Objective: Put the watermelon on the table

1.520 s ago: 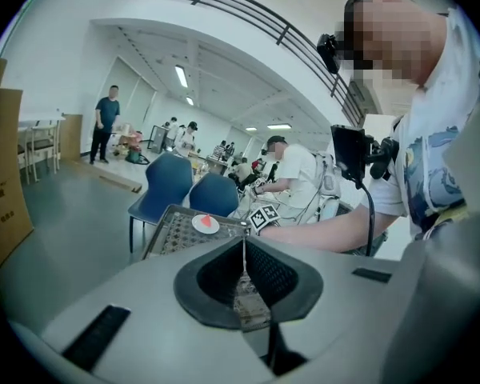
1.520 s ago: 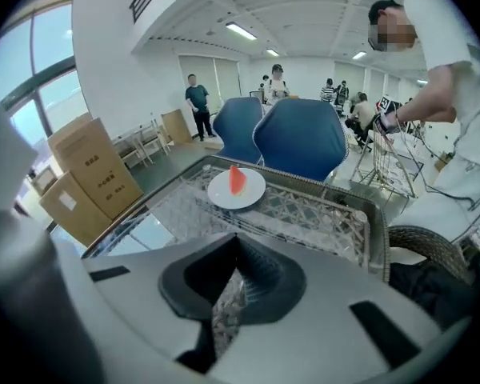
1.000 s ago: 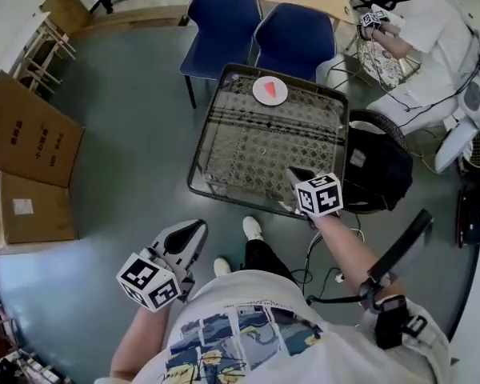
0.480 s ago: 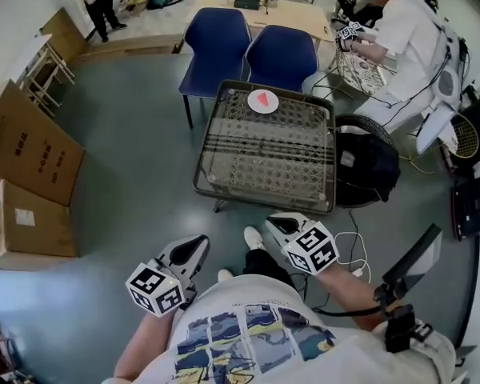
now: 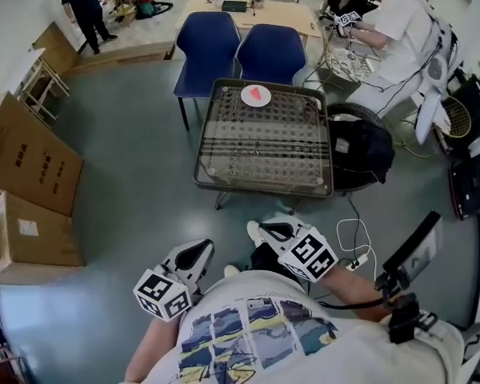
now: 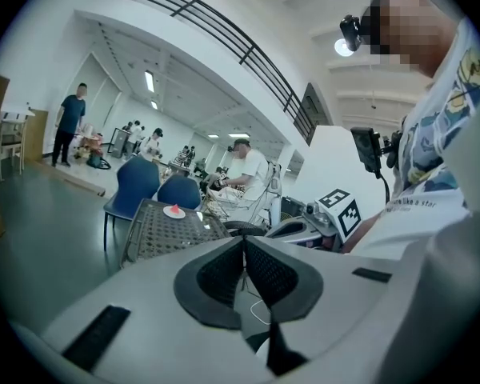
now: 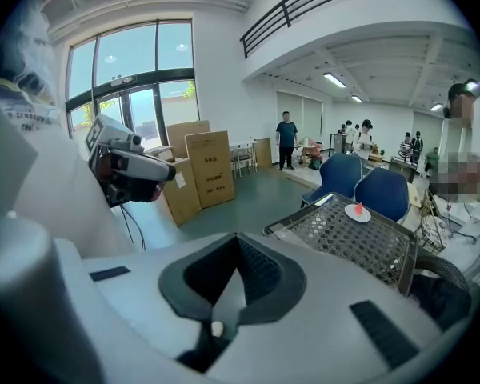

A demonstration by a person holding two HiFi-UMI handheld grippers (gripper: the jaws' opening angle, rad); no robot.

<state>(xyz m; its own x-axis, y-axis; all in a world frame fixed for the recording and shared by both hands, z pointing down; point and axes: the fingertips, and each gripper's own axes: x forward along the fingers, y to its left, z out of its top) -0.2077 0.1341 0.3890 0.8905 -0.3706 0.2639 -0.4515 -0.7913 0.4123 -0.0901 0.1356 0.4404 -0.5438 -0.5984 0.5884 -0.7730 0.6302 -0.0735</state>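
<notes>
Hanging close to the body, the left claw (image 5: 190,254) and right claw (image 5: 274,230) are both sitting pinched together, empty. The watermelon slice (image 5: 258,94) is lying on a white plate (image 5: 247,100) on the table (image 5: 224,166), well ahead of both claws; 1 claw is probably needing to spread before approaching.

Daylight is streaming through the tall windows (image 7: 136,78) at ten o'clock in the right gripper view, while strip lights (image 7: 334,80) are glowing at one o'clock. A lamp (image 6: 342,48) is glaring at one o'clock in the left gripper view. The floor (image 5: 136,158) is shining softly, and the surface (image 5: 264,146) is casting only faint shadow. Both gripper views are bending and darkening toward black corners.
</notes>
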